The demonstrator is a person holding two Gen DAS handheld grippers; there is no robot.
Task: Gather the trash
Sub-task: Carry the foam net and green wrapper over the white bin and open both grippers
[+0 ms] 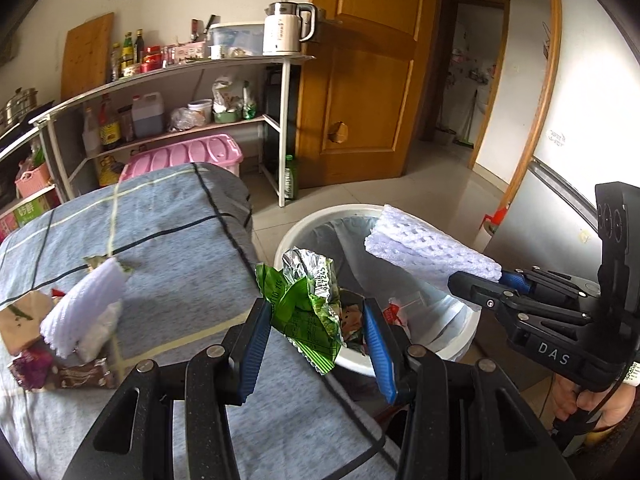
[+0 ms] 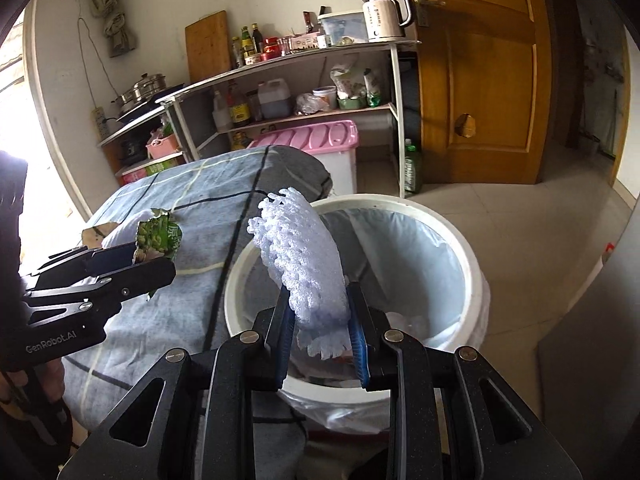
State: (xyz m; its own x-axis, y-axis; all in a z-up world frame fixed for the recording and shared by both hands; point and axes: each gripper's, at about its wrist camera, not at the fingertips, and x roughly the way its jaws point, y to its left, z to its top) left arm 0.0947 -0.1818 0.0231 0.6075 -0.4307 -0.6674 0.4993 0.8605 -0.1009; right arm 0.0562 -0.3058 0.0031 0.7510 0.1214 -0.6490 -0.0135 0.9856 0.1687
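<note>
My left gripper (image 1: pixel 316 328) is shut on a crumpled green snack wrapper (image 1: pixel 308 300), held at the edge of the table beside the white trash bin (image 1: pixel 308 224). Seen from the right wrist, that left gripper (image 2: pixel 154 258) hangs over the cloth with the green wrapper (image 2: pixel 158 236) in its tips. My right gripper (image 2: pixel 320 320) is shut on a white foam net sleeve (image 2: pixel 304 256) over the bin's near rim (image 2: pixel 236 300). In the left wrist view the right gripper (image 1: pixel 476 276) holds the foam net (image 1: pixel 428 248) above the bin.
More trash lies on the grey checked tablecloth (image 1: pixel 180 248): a second foam net (image 1: pixel 84 304), brown and purple wrappers (image 1: pixel 48 368). The bin has a pale liner with litter inside. A shelf rack (image 1: pixel 180 80), pink box (image 1: pixel 188 158), green bottle (image 1: pixel 290 178) and wooden door (image 1: pixel 360 80) stand behind.
</note>
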